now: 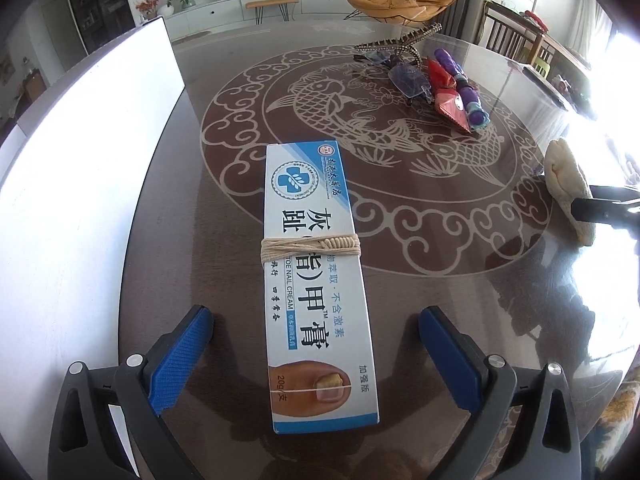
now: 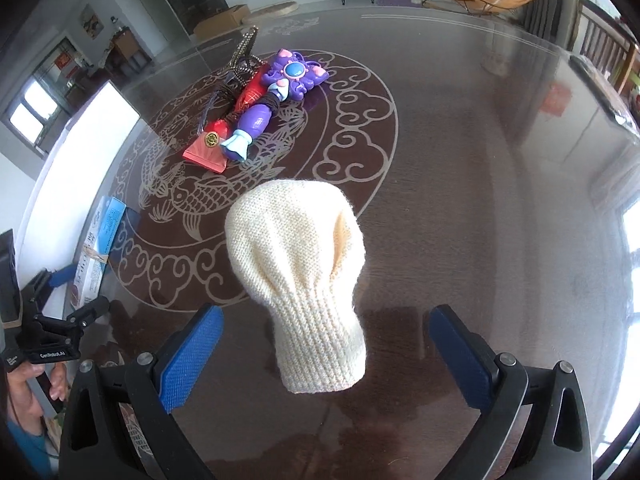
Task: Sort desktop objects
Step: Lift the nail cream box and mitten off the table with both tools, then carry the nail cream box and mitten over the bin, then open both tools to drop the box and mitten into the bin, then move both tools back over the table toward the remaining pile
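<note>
A white-and-blue nail cream box (image 1: 316,280), bound with string, lies on the dark table straight ahead of my left gripper (image 1: 316,320). That gripper is open, its blue pads on either side of the box's near end, apart from it. A cream knitted sock (image 2: 298,268) lies ahead of my right gripper (image 2: 324,322), which is open with the cuff end between its pads, not touching. The box also shows at the left of the right wrist view (image 2: 94,252), the sock at the right of the left wrist view (image 1: 568,188).
A pile lies at the table's centre: a purple toy wand (image 2: 276,96), a red packet (image 2: 212,144), a beaded hair clip (image 1: 404,40) and a clear blue item (image 1: 408,78). A white board (image 1: 80,200) stands along the left edge. The table (image 2: 480,200) has a fish pattern.
</note>
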`<state>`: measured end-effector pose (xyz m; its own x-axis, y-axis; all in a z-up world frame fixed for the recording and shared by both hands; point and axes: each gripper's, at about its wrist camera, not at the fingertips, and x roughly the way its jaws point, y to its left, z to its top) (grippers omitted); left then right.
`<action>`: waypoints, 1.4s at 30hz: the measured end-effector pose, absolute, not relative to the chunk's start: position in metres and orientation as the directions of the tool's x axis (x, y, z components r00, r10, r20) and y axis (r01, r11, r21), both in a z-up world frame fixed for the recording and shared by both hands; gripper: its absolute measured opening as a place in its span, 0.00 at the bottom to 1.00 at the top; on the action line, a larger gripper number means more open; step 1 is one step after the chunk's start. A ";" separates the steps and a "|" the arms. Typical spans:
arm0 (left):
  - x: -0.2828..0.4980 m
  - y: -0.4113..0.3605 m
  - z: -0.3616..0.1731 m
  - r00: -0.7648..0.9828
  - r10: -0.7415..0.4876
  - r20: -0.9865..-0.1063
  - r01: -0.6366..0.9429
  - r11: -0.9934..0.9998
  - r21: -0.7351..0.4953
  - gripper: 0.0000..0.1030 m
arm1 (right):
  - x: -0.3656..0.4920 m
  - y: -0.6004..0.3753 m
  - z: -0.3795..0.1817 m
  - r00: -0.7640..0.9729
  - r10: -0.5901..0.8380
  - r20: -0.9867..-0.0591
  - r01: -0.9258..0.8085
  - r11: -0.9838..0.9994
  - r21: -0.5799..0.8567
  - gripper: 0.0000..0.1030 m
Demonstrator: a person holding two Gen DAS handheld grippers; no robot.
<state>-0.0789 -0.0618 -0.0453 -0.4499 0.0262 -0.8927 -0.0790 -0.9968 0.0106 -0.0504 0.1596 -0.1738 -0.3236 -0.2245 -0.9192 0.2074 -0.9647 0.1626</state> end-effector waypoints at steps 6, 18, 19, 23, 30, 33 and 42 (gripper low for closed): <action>-0.080 -0.072 -0.029 -0.530 0.054 -0.846 -0.053 -0.998 -0.030 0.41 | -0.055 0.117 -0.172 -0.345 -0.080 -0.935 0.231 -0.973 -0.003 0.45; 0.034 -0.145 0.098 -0.784 0.176 -0.595 0.018 -0.952 -0.305 0.40 | -0.013 -0.007 -0.024 -0.531 -0.319 -0.785 0.454 -0.889 0.054 0.45; 0.045 -0.159 0.111 -0.801 0.160 -0.577 0.032 -0.951 -0.308 0.40 | -0.009 -0.026 -0.011 -0.531 -0.367 -0.763 0.487 -0.870 0.080 0.45; 0.078 -0.221 0.142 -0.828 0.061 -0.557 0.117 -0.953 -0.279 0.40 | 0.011 -0.114 0.024 -0.477 -0.544 -0.690 0.625 -0.762 0.169 0.45; 0.070 -0.317 0.091 -0.670 -0.078 -0.739 0.321 -0.927 -0.194 0.41 | 0.033 -0.264 -0.016 -0.279 -0.659 -0.699 0.794 -0.568 0.218 0.45; 0.055 -0.337 0.055 -0.580 -0.084 -0.810 0.375 -0.911 -0.174 0.42 | 0.036 -0.303 -0.059 -0.221 -0.605 -0.765 0.813 -0.547 0.197 0.47; 0.060 -0.334 0.029 -0.583 -0.144 -0.799 0.459 -0.870 -0.179 0.85 | 0.036 -0.279 -0.081 -0.180 -0.638 -0.749 0.799 -0.539 0.267 0.88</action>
